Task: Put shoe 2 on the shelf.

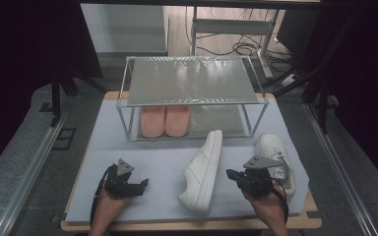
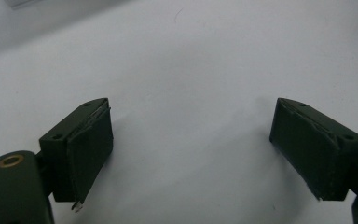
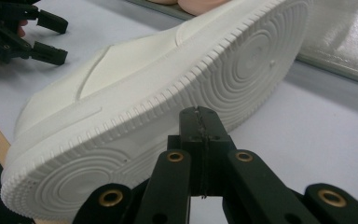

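A white sneaker (image 1: 203,169) lies on its side in the middle of the pale mat (image 1: 128,142), its ribbed sole (image 3: 168,126) facing my right gripper. The right gripper (image 1: 232,174) is shut with nothing between its jaws. Its tip (image 3: 199,116) sits right at the sole's edge; whether it touches I cannot tell. A second white sneaker (image 1: 274,152) stands upright at the right, partly behind that gripper. My left gripper (image 1: 142,184) rests low at the front left, open (image 2: 191,149) over bare mat, and appears far off (image 3: 58,37) beyond the sneaker.
A clear two-level shoe rack (image 1: 192,81) stands at the back of the mat. A pair of pink slippers (image 1: 165,120) sits on its lower level at the left. The wooden board's front edge (image 1: 177,225) runs just below both hands.
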